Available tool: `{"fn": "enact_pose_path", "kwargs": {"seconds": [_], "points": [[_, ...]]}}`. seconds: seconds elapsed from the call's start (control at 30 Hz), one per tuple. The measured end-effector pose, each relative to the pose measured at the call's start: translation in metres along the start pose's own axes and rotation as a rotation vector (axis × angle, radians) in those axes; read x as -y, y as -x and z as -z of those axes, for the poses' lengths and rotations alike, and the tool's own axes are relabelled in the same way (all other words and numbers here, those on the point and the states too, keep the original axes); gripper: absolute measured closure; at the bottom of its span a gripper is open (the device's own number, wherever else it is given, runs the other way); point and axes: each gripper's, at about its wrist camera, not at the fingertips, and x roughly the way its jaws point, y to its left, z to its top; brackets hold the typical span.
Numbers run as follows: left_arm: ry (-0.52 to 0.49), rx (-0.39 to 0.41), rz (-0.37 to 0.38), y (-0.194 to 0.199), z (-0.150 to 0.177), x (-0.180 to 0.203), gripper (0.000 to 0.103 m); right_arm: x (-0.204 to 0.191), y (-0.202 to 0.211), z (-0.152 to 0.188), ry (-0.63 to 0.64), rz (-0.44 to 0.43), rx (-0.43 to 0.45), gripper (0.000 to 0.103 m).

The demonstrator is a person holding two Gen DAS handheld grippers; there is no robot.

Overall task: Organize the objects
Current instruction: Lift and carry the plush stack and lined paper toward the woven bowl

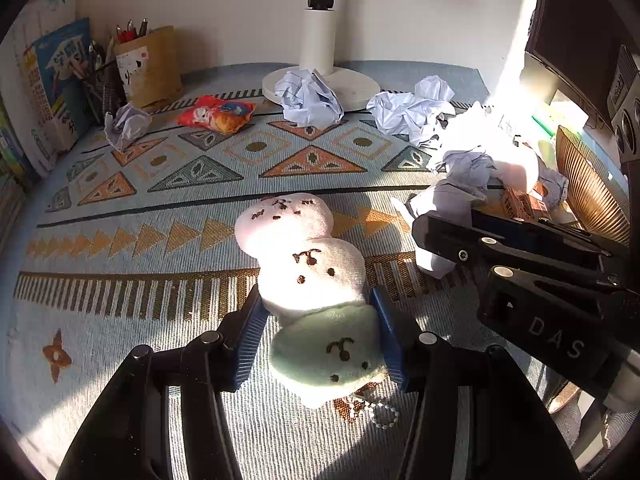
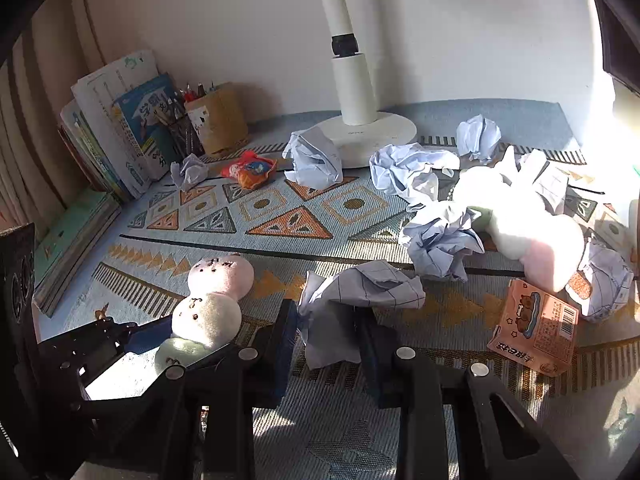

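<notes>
The left gripper [image 1: 318, 336] is clamped on the plush [image 1: 310, 272], a chain of three soft balls lying on the rug [image 1: 120, 320]. Its blue pads press the sides where the white ball meets the green one, the pink end pointing toward the fan base [image 1: 360, 88]. The right gripper [image 2: 326, 334] is closed around a paper ball [image 2: 352, 300], which lies just right of the plush, nearer than the fan base.

Both grips look soft and shallow, so lifting should be slow and straight up. The plush will likely sag at its free pink end and its bead chain [image 1: 380, 412] may drag; keep it level and clear of the rug. The crumpled paper can slip or spring out, so hold pressure steady. More paper [image 2: 440, 240] and a pink carton [image 2: 536, 328] lie right of the fan base, worth avoiding on the way out.
</notes>
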Motion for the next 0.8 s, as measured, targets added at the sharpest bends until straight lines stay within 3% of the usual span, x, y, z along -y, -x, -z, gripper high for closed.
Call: {"fn": "enact_pose_path", "kwargs": {"seconds": [0.1, 0.2, 0.33, 0.4, 0.47, 0.57, 0.7, 0.8], "points": [[0.035, 0.045, 0.033, 0.013, 0.001, -0.004, 0.054, 0.011, 0.026, 0.009, -0.063, -0.034, 0.05, 0.075], [0.061, 0.067, 0.088, 0.023, 0.002, -0.004, 0.054, 0.022, 0.037, 0.028, -0.123, -0.103, -0.013, 0.075], [0.04, 0.112, 0.105, 0.024, 0.005, 0.007, 0.054, 0.035, 0.049, 0.041, -0.163, -0.116, -0.047, 0.073], [0.031, 0.133, 0.11, 0.026, 0.008, 0.01, 0.054, 0.038, 0.048, 0.045, -0.171, -0.093, -0.087, 0.067], [0.022, 0.17, 0.125, 0.031, 0.009, 0.009, 0.053, 0.038, 0.046, 0.052, -0.158, -0.063, -0.147, 0.045], [0.029, 0.177, 0.144, 0.034, 0.011, 0.006, 0.053, 0.033, 0.058, 0.063, -0.082, -0.011, -0.146, 0.037], [0.044, 0.17, 0.163, 0.032, 0.01, 0.003, 0.053, 0.026, 0.071, 0.057, 0.008, 0.048, -0.11, 0.037], [0.033, 0.165, 0.159, 0.031, 0.01, 0.006, 0.053, 0.02, 0.065, 0.047, 0.035, 0.06, -0.085, 0.023]]}}
